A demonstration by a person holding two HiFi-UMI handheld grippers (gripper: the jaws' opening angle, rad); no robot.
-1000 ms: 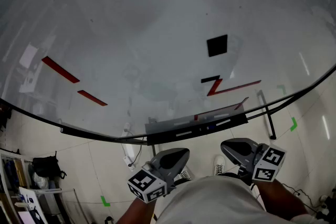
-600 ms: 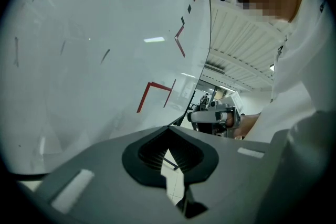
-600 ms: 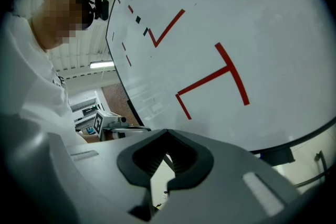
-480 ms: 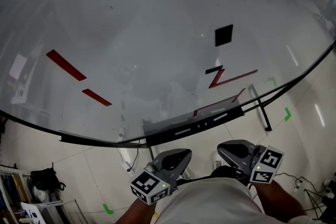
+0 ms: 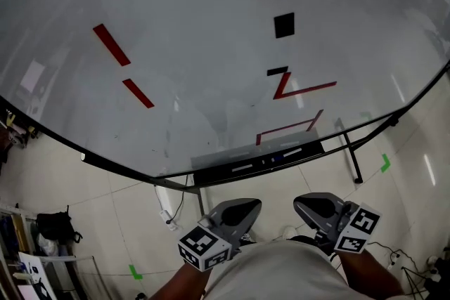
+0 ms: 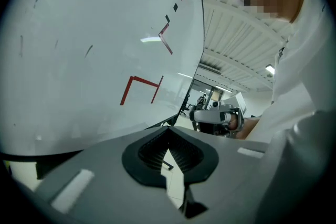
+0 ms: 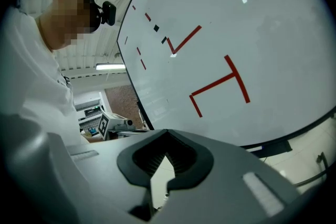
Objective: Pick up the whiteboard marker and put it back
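A large whiteboard (image 5: pixel 211 46) with red and black marks fills the head view. Along its lower edge runs a dark pen tray (image 5: pixel 256 164) holding small pale and dark items; I cannot tell which one is the whiteboard marker. My left gripper (image 5: pixel 242 206) and right gripper (image 5: pixel 309 204) hang close to my body, below the tray and apart from it. Both are shut with nothing between the jaws. The left gripper (image 6: pixel 168 157) looks along the board's edge. A red corner mark (image 7: pixel 220 84) shows above the right gripper (image 7: pixel 165 162) in the right gripper view.
The board stands on a black frame with a leg (image 5: pixel 351 154) at the right. Pale floor tiles below carry green tape marks (image 5: pixel 384 163). A black bag (image 5: pixel 53 225) and shelving sit at the lower left. A white cable box (image 5: pixel 165 204) lies under the board.
The head view has shifted, so the board's marks sit higher and further left in frame. Both grippers stay shut near my body, nearly where they were.
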